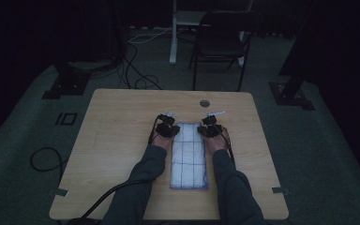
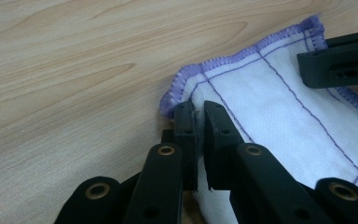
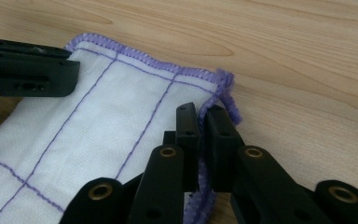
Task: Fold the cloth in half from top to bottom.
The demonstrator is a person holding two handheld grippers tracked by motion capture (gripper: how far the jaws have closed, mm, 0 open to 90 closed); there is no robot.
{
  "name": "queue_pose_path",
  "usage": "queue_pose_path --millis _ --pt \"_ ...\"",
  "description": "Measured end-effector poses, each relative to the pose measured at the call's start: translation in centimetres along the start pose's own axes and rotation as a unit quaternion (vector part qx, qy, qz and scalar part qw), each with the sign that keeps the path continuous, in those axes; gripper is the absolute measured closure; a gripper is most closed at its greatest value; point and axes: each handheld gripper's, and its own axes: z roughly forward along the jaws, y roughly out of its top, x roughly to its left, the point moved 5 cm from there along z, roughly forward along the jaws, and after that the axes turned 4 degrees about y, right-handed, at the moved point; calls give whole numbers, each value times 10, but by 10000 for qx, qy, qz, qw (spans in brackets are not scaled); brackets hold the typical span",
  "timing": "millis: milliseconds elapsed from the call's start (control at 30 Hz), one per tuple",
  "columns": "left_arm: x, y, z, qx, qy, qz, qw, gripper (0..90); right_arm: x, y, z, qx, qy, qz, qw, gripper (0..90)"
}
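So the folded white cloth (image 1: 189,157) with purple stitching lies lengthwise on the wooden table (image 1: 117,140), near end between the person's forearms; further up, the left gripper (image 2: 199,116) is pinched onto its far left corner, fabric squeezed between the pads; the right gripper (image 3: 203,120) is clamped on the far right corner's hem; a chair (image 1: 220,42) stands beyond the table.

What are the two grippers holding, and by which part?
The white cloth: left gripper pinches its far left corner edge, right gripper its far right corner edge.
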Motion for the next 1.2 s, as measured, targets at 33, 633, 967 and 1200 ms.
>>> queue_pose_path --millis 33,633,967,1200 --pt "0 0 0 0 -4 7 10000 858 0 0 0 -9 18 17 10000 866" --pt "0 18 -16 -179 -71 29 9998 864 1 11 -15 -193 -22 -138 9997 872" --pt "-4 35 -32 -491 -152 56 9987 864 -1 24 -34 -490 14 -159 9987 872" --pt "-3 41 -45 -662 -258 5 9975 863 6 32 -49 -682 8 -372 9970 872"
